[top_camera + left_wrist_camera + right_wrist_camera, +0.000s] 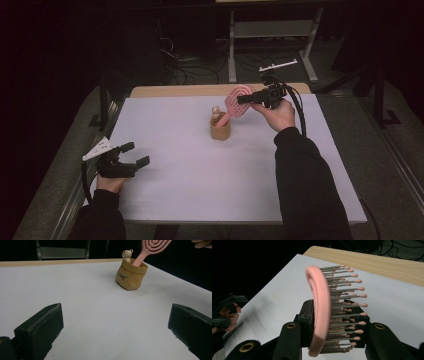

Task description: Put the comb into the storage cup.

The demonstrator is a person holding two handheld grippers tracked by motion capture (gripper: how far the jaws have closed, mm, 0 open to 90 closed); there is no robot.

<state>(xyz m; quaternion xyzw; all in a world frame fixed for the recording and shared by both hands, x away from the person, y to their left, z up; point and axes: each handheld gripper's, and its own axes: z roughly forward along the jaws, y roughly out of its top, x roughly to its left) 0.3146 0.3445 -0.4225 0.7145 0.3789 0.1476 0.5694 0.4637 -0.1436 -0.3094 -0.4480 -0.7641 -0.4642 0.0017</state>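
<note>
Two things sit in the pouch (220,132): bear (216,110) and hairbrush (239,101), right hand-held gripper (244,99) clamping it; left hand-held gripper (136,154) wide.

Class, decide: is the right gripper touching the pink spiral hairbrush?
Touching. The right gripper view shows the right gripper with its black jaws clamped on either side of the pink spiral hairbrush head.

A flat white rectangular table (190,180) takes up the middle of the high view, with a light wooden strip (200,90) along its far edge. Around it the room is dark, nearly black at both sides. Grey floor (345,125) runs beside the table. Beyond the far edge stands a pale metal-framed shelf stand (272,30), and black cables (192,67) lie tangled on the floor near its feet.
</note>
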